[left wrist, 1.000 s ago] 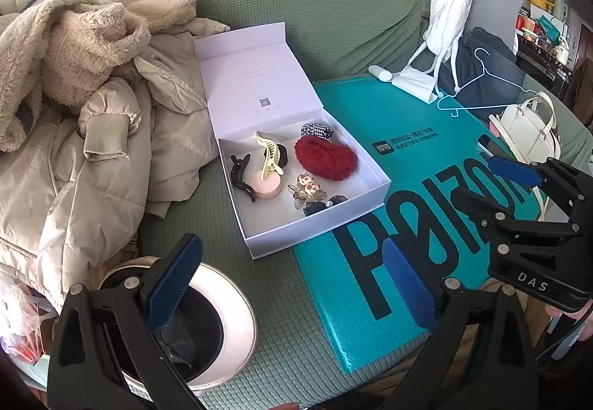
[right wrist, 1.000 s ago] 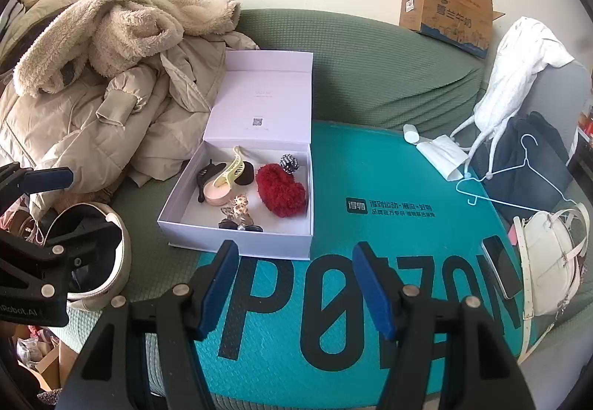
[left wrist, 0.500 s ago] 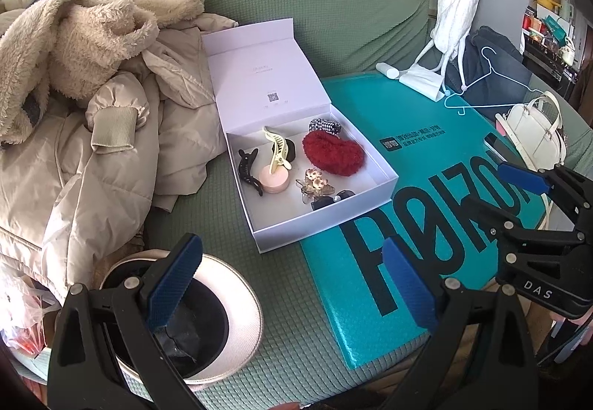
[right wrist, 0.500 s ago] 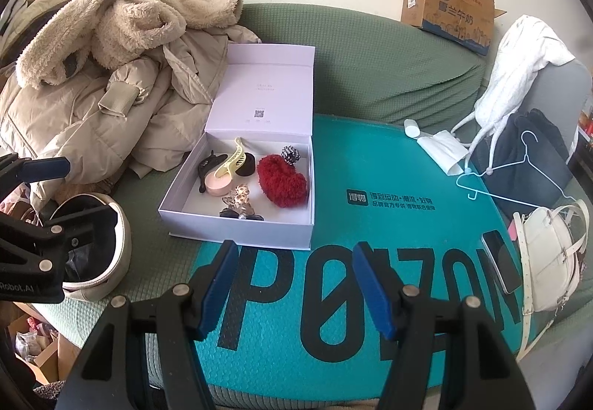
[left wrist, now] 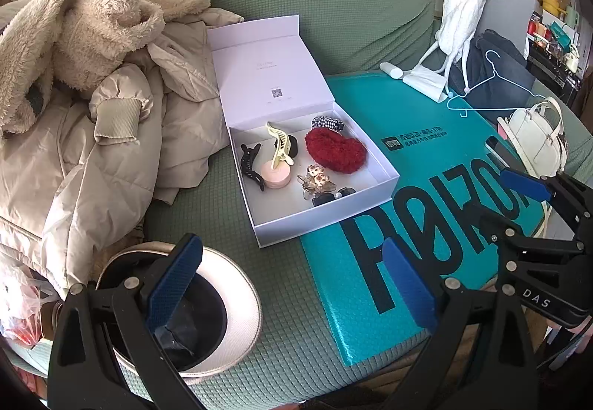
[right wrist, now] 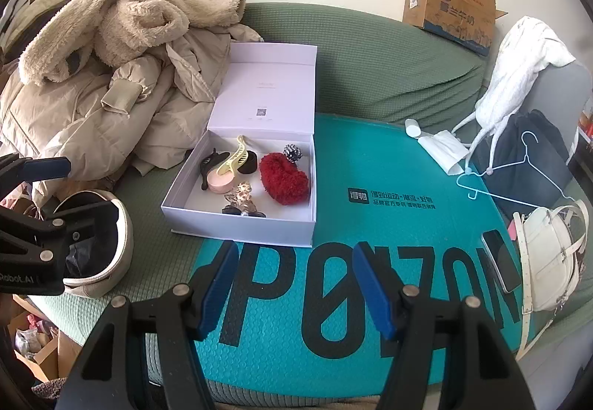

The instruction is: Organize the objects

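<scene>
Both grippers hang empty, jaws apart, over a green-covered sofa.

Left gripper [left wrist: 292, 284] is above a hat [left wrist: 237, 302], right gripper [right wrist: 296, 284] above a teal mat [right wrist: 370, 210]. One open white box [right wrist: 237, 224], partly on the mat, holds a red heart [right wrist: 283, 180], one cream claw clip [right wrist: 233, 158] and other hair pieces. Only the right view shows bags on the floor [right wrist: 33, 347].

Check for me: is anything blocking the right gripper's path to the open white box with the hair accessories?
Nothing visible is. The right gripper hangs open and empty over the teal padded mailer; only bare mailer surface lies between its fingers and the open white cardboard box. The box's lid stands up at the far side.
</scene>
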The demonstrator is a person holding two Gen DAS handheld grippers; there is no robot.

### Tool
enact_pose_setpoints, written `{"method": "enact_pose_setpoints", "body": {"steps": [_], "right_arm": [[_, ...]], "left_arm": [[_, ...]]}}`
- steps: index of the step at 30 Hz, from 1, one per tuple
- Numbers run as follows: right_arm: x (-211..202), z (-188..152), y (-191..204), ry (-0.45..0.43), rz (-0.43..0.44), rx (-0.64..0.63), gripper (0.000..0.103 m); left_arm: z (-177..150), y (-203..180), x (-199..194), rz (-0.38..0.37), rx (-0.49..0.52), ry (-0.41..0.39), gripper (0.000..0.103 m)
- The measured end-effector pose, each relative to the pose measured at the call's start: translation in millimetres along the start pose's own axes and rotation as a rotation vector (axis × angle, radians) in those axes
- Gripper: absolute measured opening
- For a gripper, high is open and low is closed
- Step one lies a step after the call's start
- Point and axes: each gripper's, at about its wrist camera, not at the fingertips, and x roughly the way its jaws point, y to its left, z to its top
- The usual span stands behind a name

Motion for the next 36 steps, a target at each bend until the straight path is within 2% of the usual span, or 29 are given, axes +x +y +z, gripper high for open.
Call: {"method": "enact_pose_setpoints", "body": {"steps": [11,24,27,36], "right_arm": [[-5.1,-0.3,1.7,-0.004,0.001,-0.002,0.065],[-9.1,-3.8,8.7,-0.002,-0.002,-0.023,0.065],[-10.4,-4.3,9.3,-0.003,-0.004,-0.025,0.065],[-12.2,-8.0,10.4,0.001,-0.004,-0.026,0.065]], "left_arm": [[-4.8,-0.1,-1.7,-0.031,0.009,0.006,0.098],[-11.9,0.7,-5.4,-0.024,0.02,0.021,0.097],[-13.1,-0.3,-6.2,0.002,0.033,0.021,0.097],[-14.4,-1.3,-8.4,-0.012,0.037,0.028,0.097]]}}
